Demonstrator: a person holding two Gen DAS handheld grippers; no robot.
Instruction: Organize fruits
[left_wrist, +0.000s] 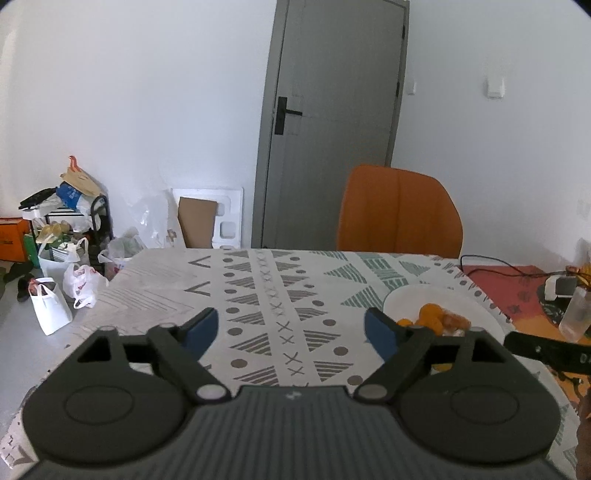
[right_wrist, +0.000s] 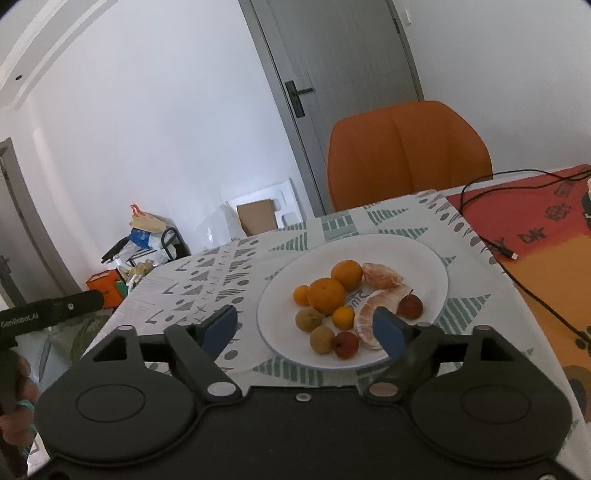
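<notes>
White china holds everything: the plate (right_wrist: 432, 258) sits on the patterned tablecloth (left_wrist: 266, 295) carrying 2 oranges (right_wrist: 327, 294), 2 small kumquat-like fruits (right_wrist: 342, 317), 2 brownish round fruits (right_wrist: 309, 319), 2 small red ones (right_wrist: 409, 306) and peeled orange segments (right_wrist: 382, 276). All the fruit appears gathered already, though whether more waits off-frame can't be told. The right gripper (right_wrist: 308, 328) hangs above the plate's near rim, jaws wide apart and empty. The left gripper (left_wrist: 291, 328) hovers over bare cloth left of the plate, jaws likewise spread with nothing between them. If sorting goes on, approach 1 fruit at a time from above, closing gently on the soft segments so neighbours don't roll off the rim.
</notes>
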